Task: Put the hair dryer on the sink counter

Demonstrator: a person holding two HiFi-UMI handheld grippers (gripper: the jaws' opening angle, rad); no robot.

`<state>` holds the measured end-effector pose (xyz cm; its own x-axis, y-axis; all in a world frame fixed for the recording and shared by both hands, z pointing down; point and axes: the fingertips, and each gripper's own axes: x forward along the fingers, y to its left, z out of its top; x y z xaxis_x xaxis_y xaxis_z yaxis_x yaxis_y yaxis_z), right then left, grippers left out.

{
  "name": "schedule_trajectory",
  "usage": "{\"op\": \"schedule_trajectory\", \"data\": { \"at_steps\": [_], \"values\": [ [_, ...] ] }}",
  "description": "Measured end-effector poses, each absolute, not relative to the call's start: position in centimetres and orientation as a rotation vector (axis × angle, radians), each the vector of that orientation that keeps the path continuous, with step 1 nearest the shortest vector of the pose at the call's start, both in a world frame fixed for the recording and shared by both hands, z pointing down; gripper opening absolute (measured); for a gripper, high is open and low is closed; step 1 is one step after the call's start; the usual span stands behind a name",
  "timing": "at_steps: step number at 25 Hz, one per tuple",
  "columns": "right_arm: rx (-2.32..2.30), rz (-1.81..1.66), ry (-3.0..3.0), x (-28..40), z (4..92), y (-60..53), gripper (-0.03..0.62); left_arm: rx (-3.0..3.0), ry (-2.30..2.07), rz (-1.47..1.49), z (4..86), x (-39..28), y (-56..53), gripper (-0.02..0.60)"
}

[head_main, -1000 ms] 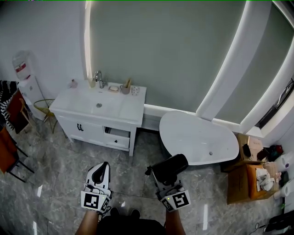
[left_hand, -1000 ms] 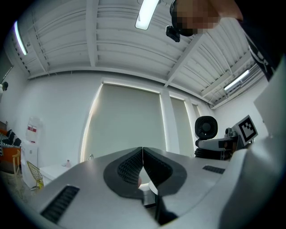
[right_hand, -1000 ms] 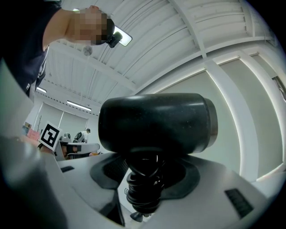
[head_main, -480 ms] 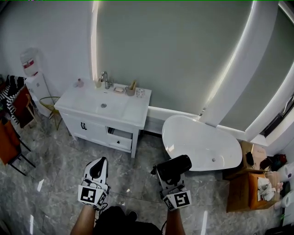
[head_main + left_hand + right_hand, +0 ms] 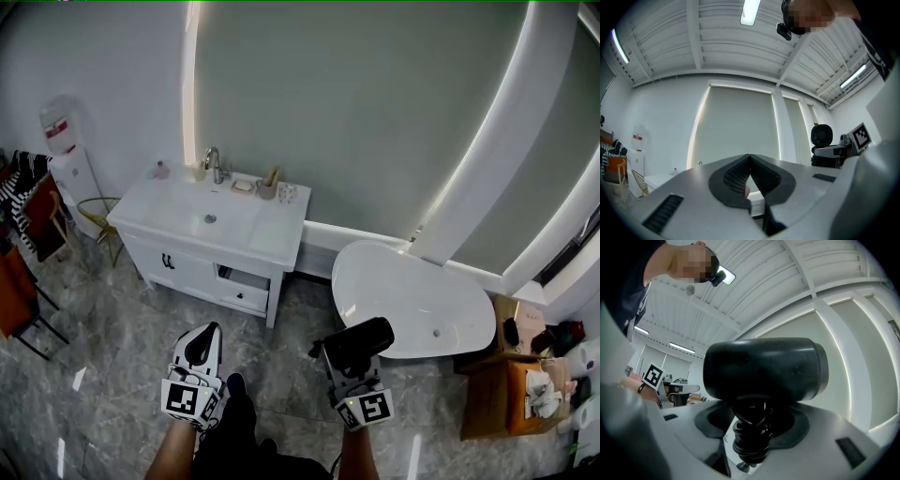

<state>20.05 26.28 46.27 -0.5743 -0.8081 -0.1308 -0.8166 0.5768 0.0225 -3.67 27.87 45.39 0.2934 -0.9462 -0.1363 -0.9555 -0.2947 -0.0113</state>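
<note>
The black hair dryer stands upright with my right gripper shut on its handle; in the right gripper view its barrel fills the middle, and the cord is coiled round the handle between the jaws of my right gripper. My left gripper is held beside it, shut with nothing in it; in the left gripper view, my left gripper shows its ribbed pads meeting at the tip. The white sink counter stands ahead and to the left against the wall, some way beyond both grippers.
A faucet, a cup and small bottles line the counter's back edge. A white bathtub lies to the right. A water dispenser and chairs stand at the left, cardboard boxes at the right. Grey marble floor lies below.
The view has shifted a little toward the counter and a foot shows forward below. Both grippers keep their places and the hair dryer stays held.
</note>
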Motion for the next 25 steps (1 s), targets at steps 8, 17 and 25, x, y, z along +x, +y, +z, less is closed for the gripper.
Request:
{"op": "schedule_trajectory", "data": {
  "at_steps": [8,17,25],
  "values": [
    [-1.429,0.092,2.674,18.9,47.0,18.6,0.229,-2.47,1.796,0.156,46.3,-5.6,19.6,0.025],
    [-1.43,0.069,2.724,14.3,48.7,6.7,0.229,-2.488,1.815,0.146,47.7,-9.6,7.8,0.025],
    [-1.446,0.084,2.711,9.9,46.9,-3.0,0.229,-2.503,1.778,0.171,46.1,-13.4,-2.7,0.025]
  ]
}}
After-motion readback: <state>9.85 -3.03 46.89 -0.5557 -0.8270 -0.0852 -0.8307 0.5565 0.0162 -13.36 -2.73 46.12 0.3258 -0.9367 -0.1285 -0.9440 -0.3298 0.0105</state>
